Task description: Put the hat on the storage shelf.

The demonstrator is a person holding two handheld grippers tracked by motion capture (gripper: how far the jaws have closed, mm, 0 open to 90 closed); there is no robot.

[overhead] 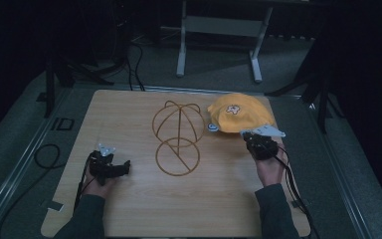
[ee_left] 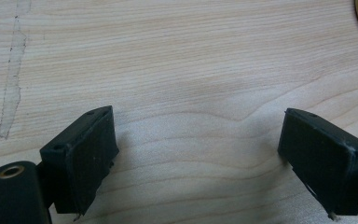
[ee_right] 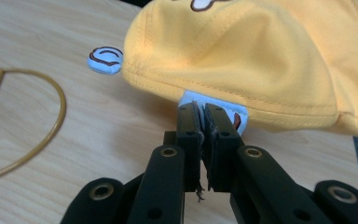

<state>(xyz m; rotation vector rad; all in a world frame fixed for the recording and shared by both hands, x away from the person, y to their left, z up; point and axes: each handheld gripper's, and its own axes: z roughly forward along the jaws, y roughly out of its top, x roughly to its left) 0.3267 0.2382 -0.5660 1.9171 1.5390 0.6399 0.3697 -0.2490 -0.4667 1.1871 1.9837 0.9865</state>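
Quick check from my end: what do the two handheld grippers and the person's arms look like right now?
Both the left gripper and the right gripper are black, each with two blocky rubber-padded fingers on linkage arms with brass-ringed pivot holes. Each carries a grey three-cornered plate on top and trails a black cable. The person wears dark grey-green long sleeves.

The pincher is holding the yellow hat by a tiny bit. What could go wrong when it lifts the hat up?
1. The right gripper is shut on just a small white-and-blue tab at the edge of the yellow cap, so the cap might slip out or flop when lifted.
2. The gold wire stand sits close beside the cap; a swinging cap could bump it and shift or tip it.
3. The left gripper rests open on the table, away from the stand, so nothing steadies it.
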